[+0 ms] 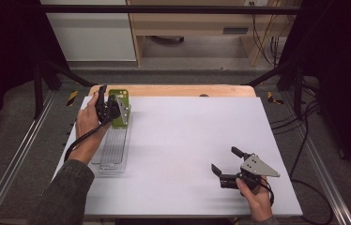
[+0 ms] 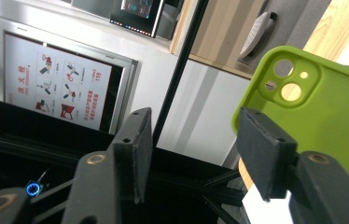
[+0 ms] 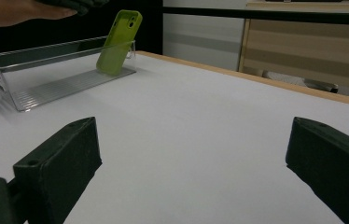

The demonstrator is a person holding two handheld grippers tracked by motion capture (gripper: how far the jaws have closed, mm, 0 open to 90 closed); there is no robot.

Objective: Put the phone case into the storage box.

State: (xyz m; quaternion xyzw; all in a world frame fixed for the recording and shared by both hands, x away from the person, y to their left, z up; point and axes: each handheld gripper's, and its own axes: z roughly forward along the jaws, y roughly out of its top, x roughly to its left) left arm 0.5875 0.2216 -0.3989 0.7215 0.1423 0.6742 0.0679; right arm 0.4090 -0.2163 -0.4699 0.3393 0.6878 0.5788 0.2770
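The green phone case [image 3: 118,42] leaned upright against the far end wall of the clear plastic tray [image 3: 46,51] on the table [image 1: 187,136]. The left claw [image 1: 112,108] stood beside it, jaws apart and empty. The right claw [image 1: 225,161] rested wide open, well apart.

Phone case [image 1: 119,107] propped upright in the far end of the tray [image 1: 112,154], at the table's [image 1: 187,140] left side; left gripper [image 1: 108,108] just beside the case, right gripper [image 1: 227,165] well apart at near right.
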